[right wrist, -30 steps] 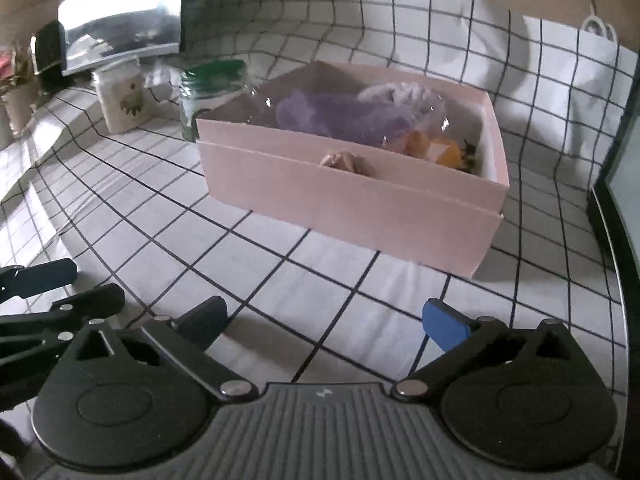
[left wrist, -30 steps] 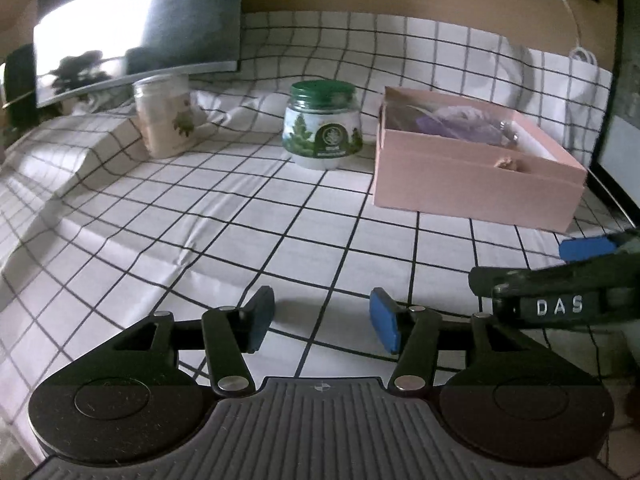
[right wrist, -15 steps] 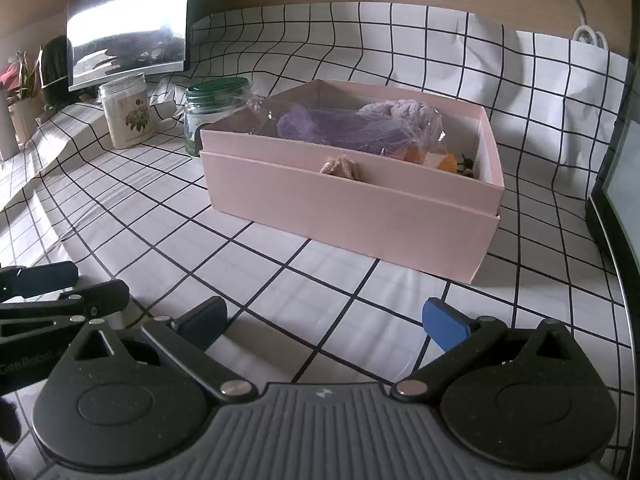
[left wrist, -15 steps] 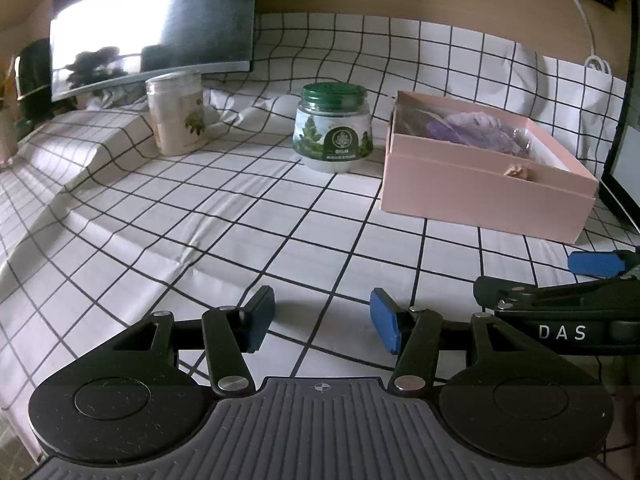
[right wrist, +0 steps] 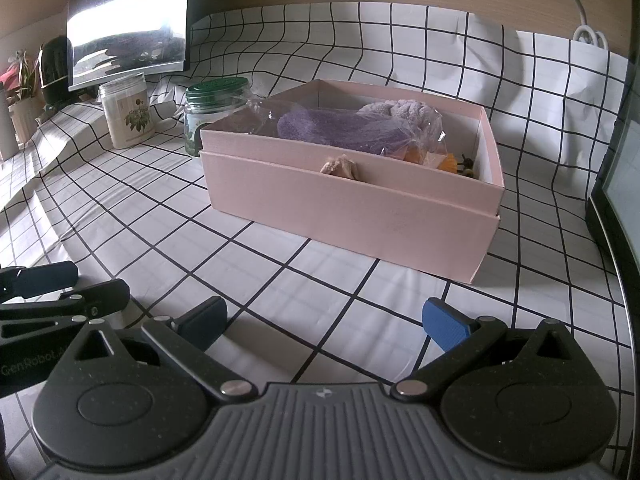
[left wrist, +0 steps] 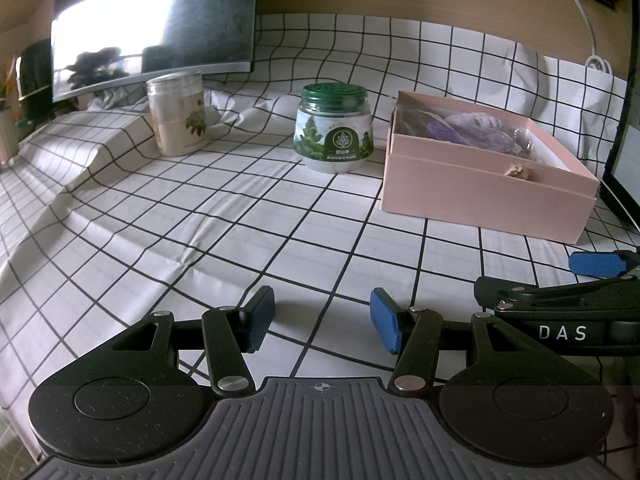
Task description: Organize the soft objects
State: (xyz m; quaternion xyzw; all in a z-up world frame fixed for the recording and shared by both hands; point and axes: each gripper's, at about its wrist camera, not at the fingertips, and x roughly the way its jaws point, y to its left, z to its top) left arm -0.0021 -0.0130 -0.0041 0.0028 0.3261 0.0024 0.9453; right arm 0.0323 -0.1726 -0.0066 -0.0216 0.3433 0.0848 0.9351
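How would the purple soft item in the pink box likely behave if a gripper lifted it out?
The purple soft item looks plush, so it would probably sag and compress rather than stay stiff. Clear wrap lies over it, which may be slippery and crinkle. It likely weighs little, so the pink box should hardly shift.

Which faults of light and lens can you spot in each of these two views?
Left wrist view: glare whitens the monitor; the checked cloth has grid lines that bow from the fisheye. Right wrist view: the same glare on the monitor, and clear wrapping in the pink box glints; both stay sharp.
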